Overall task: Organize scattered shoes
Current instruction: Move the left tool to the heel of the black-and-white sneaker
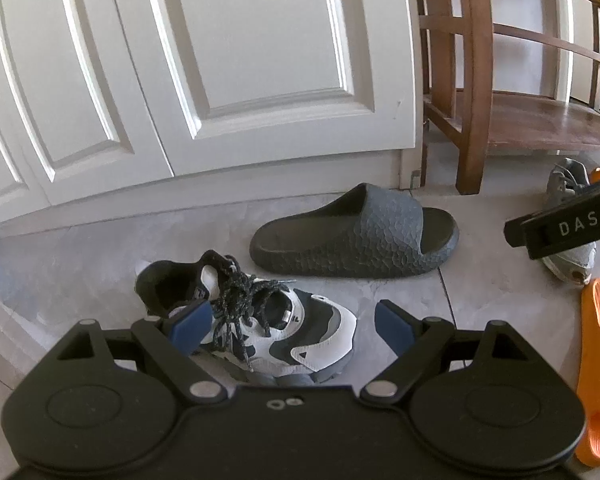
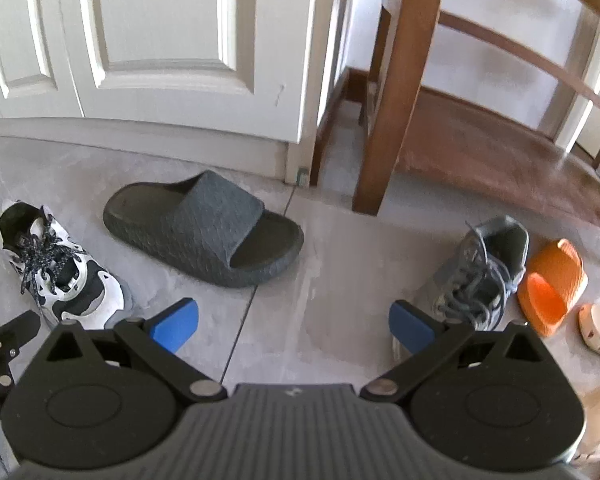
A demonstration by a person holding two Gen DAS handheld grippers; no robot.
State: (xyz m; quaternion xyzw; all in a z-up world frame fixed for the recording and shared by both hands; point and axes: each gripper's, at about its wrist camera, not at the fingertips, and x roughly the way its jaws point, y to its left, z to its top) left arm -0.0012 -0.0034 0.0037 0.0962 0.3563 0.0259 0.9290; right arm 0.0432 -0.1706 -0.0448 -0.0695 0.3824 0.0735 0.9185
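I held both tools wide and empty. My left tool [image 1: 287,322] straddled the black-and-white sneaker [image 1: 260,320], dark slide [image 1: 356,232] at one o'clock. I judged its loose laces [image 1: 236,300] could snag a pad and spoil the grip.

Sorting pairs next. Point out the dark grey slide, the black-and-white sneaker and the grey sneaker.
dark grey slide [image 2: 216,216], right wrist view, on its textured strap.
black-and-white sneaker [image 1: 320,322], left wrist view, on the toe panel.
grey sneaker [image 2: 476,268], right wrist view, on its laces.
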